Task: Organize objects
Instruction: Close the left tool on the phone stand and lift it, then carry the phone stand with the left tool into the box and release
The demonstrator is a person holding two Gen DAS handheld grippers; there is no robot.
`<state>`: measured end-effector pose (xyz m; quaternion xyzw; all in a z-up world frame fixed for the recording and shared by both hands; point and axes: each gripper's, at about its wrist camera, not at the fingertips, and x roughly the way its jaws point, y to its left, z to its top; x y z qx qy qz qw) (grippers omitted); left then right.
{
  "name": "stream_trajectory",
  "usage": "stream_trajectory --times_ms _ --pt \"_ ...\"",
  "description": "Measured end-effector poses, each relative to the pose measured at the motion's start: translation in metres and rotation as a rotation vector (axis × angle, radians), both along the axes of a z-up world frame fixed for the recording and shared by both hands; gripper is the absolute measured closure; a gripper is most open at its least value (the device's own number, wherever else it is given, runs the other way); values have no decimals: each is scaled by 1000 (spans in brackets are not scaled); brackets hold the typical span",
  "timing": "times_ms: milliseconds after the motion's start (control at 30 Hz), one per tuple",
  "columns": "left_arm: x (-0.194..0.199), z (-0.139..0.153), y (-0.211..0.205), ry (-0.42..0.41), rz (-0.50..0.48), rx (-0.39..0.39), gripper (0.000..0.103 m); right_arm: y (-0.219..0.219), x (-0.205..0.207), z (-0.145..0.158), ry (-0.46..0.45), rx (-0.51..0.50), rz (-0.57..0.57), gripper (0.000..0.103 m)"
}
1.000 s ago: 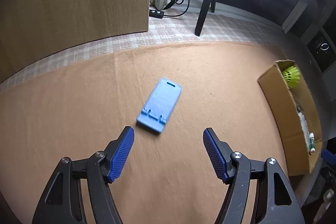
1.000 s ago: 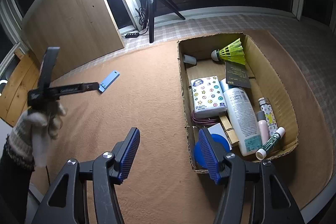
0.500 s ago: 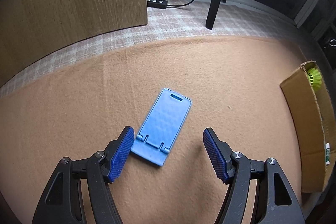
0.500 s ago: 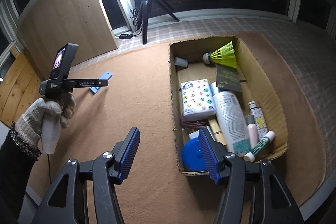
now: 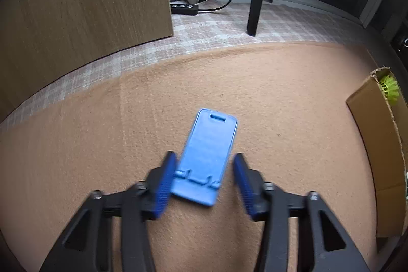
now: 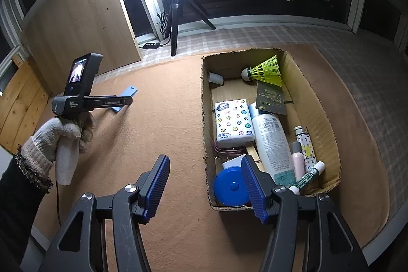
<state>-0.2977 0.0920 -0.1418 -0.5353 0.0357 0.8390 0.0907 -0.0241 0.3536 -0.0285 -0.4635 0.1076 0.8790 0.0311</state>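
A tan carpet (image 6: pixel 158 144) spreads under both tongs; ahead of the right gripper (image 6: pixel 204 185) and off to its right side sits an open cardboard box (image 6: pixel 316 103), its near end just behind the right finger, packed with a white bottle (image 6: pixel 271 142), a star-printed tissue pack (image 6: pixel 233 122), a yellow shuttlecock (image 6: pixel 266 68) at the far end and a round blue case (image 6: pixel 229 186) at the near end, partly hidden by that finger; the right gripper hangs above the carpet with its jaws about half apart and nothing between them; far to its left a gloved hand (image 6: pixel 63 134) holds the left gripper (image 5: pixel 204 177) down at the carpet; the blue phone stand (image 5: pixel 206 157) lies flat there, its ridged near end between the left gripper's closing jaws, the left pad (image 5: pixel 165 182) against its edge, the right pad just clear of it, its slotted end pointing away beyond the fingertips.
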Motion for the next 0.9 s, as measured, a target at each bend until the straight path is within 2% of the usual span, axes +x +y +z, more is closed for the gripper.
stream_trajectory --times_ms 300,667,900 --pt "12 2 -1 -7 -12 15 62 7 1 -3 -3 -19 -12 49" --pt "66 11 28 -3 -66 60 63 12 5 -3 4 -23 -16 49" --pt "91 48 61 56 -138 104 64 25 13 -2 7 -24 -40 49"
